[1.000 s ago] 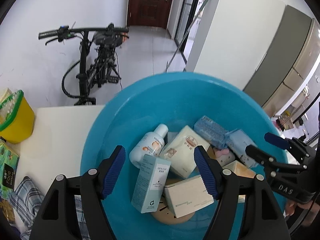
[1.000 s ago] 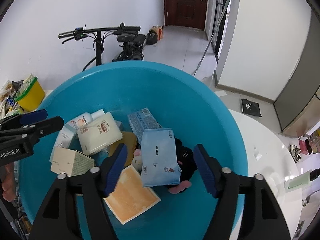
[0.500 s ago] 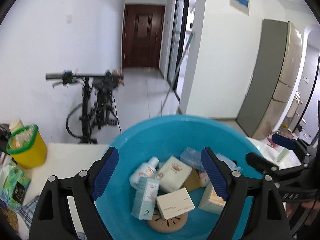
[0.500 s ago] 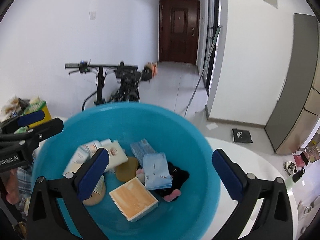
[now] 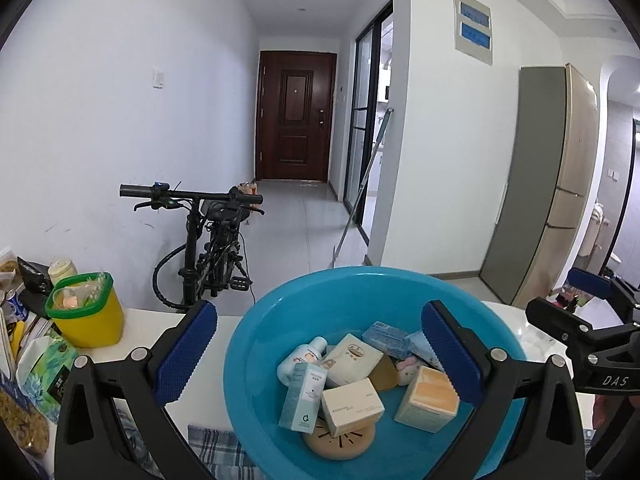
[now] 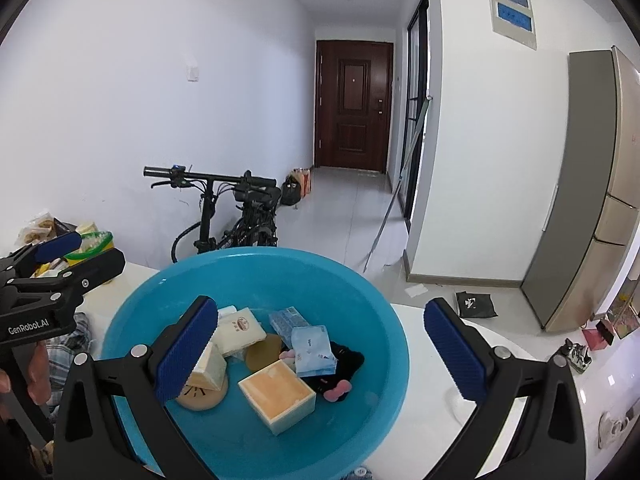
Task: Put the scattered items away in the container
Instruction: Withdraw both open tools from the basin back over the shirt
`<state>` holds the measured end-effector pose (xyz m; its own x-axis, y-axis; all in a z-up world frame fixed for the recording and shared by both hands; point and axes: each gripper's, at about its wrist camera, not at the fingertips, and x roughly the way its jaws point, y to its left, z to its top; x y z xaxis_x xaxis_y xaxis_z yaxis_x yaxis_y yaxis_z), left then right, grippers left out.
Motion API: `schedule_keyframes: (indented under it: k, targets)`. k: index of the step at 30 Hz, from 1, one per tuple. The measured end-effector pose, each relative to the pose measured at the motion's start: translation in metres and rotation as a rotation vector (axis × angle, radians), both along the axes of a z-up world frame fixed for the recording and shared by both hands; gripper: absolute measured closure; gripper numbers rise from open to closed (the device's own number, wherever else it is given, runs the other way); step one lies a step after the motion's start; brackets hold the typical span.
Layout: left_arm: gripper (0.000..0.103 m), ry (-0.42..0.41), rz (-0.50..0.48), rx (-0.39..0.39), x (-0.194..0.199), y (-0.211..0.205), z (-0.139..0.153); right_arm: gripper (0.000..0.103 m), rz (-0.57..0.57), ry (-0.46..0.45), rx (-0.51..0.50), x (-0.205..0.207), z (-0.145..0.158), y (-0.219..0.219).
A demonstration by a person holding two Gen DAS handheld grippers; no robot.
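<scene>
At the table's (image 5: 144, 330) left edge a yellow tub (image 5: 86, 312) with a green rim, a green pack (image 5: 44, 364) and some snack bags are seen; these stand in a cluster and are judged to be fixtures, not part of the scatter (though that cannot be settled from the pictures). A checked cloth (image 5: 212, 446) lies at the near edge, partly under the basin (image 5: 256, 340).

The left gripper (image 5: 316, 356) is held above the near side of the basin with its jaws spread wide; they have just been opening, and nothing is held between them.

The basin itself stands near the middle of the table, and in it everything loose appears to be gathered: a white bottle (image 5: 302, 362), a teal carton (image 5: 302, 396), a white box (image 5: 352, 404), a cream pouch (image 5: 354, 362), a tan disc (image 5: 340, 438), an orange-topped box (image 6: 278, 394), blue packets (image 6: 312, 350) and a dark soft thing with pink trim (image 6: 340, 364).

The right gripper (image 6: 320, 354) is likewise held over the basin, released and empty, with its jaws at full spread.

Right of the basin the white table is bare as far as is shown. The tidying is therefore judged to be finished or all but finished; nothing more to collect is shown.
</scene>
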<state>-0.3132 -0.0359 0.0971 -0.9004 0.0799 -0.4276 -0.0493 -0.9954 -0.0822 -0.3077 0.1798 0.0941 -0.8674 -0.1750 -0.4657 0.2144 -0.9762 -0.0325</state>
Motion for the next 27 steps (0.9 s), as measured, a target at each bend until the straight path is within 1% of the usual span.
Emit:
schedule_keyframes:
  k: [7, 10, 13, 19, 23, 27]
  targets:
    - [0.0, 0.052, -0.019, -0.024, 0.037, 0.004, 0.019, 0.0, 0.013, 0.036, -0.009, 0.029, 0.017, -0.001]
    - [0.0, 0.045, -0.046, -0.022, 0.052, 0.006, 0.025, 0.0, 0.022, 0.041, 0.003, 0.04, 0.021, -0.004]
    - [0.0, 0.046, -0.044, -0.008, 0.069, 0.006, 0.03, 0.0, 0.024, 0.047, 0.01, 0.053, 0.022, -0.005]
    - [0.0, 0.047, -0.033, 0.015, 0.103, 0.006, 0.037, 0.0, 0.026, 0.068, -0.017, 0.082, 0.029, 0.0]
    - [0.0, 0.052, -0.018, -0.009, 0.128, 0.008, 0.042, 0.0, 0.035, 0.076, -0.019, 0.099, 0.033, 0.002]
    - [0.0, 0.079, -0.014, -0.048, 0.157, 0.014, 0.046, 0.0, 0.034, 0.084, -0.017, 0.118, 0.035, 0.004]
